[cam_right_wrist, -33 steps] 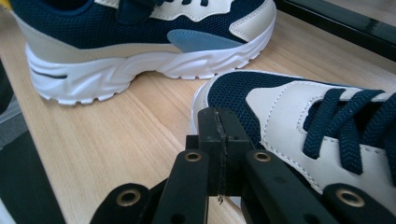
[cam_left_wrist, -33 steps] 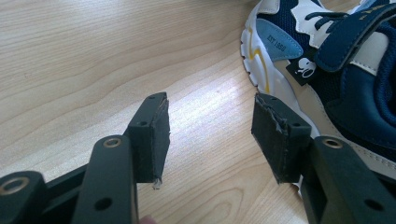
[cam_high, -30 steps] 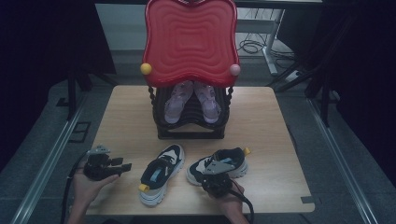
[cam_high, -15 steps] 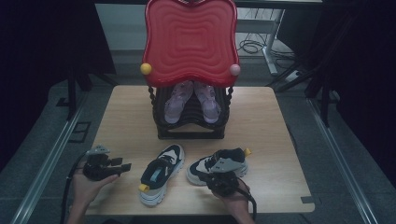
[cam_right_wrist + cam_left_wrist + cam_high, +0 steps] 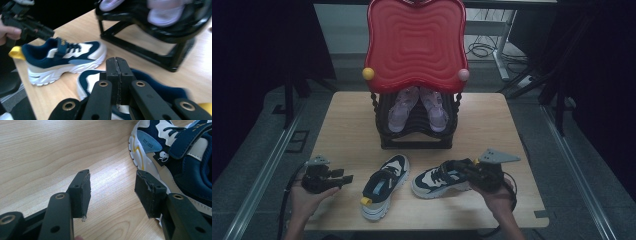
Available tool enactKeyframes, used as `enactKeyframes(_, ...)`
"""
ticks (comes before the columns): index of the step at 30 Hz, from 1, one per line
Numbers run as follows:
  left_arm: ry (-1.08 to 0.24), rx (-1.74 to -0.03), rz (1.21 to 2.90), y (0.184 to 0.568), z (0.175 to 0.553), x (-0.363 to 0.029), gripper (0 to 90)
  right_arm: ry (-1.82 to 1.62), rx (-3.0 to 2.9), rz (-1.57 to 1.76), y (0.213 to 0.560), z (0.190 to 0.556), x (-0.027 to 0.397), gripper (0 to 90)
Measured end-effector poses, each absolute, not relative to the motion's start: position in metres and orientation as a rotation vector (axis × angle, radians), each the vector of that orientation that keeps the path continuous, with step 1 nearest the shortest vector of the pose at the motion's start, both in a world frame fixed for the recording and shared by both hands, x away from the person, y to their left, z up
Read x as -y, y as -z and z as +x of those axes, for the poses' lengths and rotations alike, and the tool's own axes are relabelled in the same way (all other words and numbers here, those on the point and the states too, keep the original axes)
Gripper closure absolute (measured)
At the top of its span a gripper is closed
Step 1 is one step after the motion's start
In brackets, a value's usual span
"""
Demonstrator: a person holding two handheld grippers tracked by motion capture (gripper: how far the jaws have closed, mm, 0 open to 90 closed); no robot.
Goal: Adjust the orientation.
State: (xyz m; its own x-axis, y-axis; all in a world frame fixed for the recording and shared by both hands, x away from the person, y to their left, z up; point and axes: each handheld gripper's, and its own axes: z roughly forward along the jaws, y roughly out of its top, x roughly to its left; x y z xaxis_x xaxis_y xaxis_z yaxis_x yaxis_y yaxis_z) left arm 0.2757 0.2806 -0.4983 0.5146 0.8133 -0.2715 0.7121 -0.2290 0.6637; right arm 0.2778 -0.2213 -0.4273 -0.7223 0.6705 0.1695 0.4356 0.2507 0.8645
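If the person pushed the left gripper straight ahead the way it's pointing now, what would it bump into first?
Probably the nearer navy-and-white sneaker. The left gripper points across the wooden table towards it with jaws open, and in its own view the sneaker's side sits just beyond the right-hand jaw. Depth is hard to judge.

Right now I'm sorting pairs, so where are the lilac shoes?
In the high view the lilac shoes sit side by side on the black rack at mid-table, under the red panel, behind both navy sneakers.

Navy/cream sneakers (image 5: 384, 186), yellow tabs; red ridged tray (image 5: 416, 42); lilac shoes (image 5: 418, 107).
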Motion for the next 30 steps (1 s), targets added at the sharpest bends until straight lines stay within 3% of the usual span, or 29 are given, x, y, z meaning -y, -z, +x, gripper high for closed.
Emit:
enactKeyframes(6,-0.162,-1.244,2.000,0.500,0.277,-0.279,46.1,-1.398,-2.259,1.133,0.426,0.312,0.249,89.1)
enactKeyframes(15,-0.165,-1.249,1.999,0.501,0.277,-0.281,46.1,-1.318,-2.332,1.260,0.451,0.363,0.267,89.2)
enactKeyframes(30,-0.160,-1.248,2.002,0.502,0.278,-0.280,46.1,-1.352,-2.441,1.181,0.480,0.361,0.273,89.2)
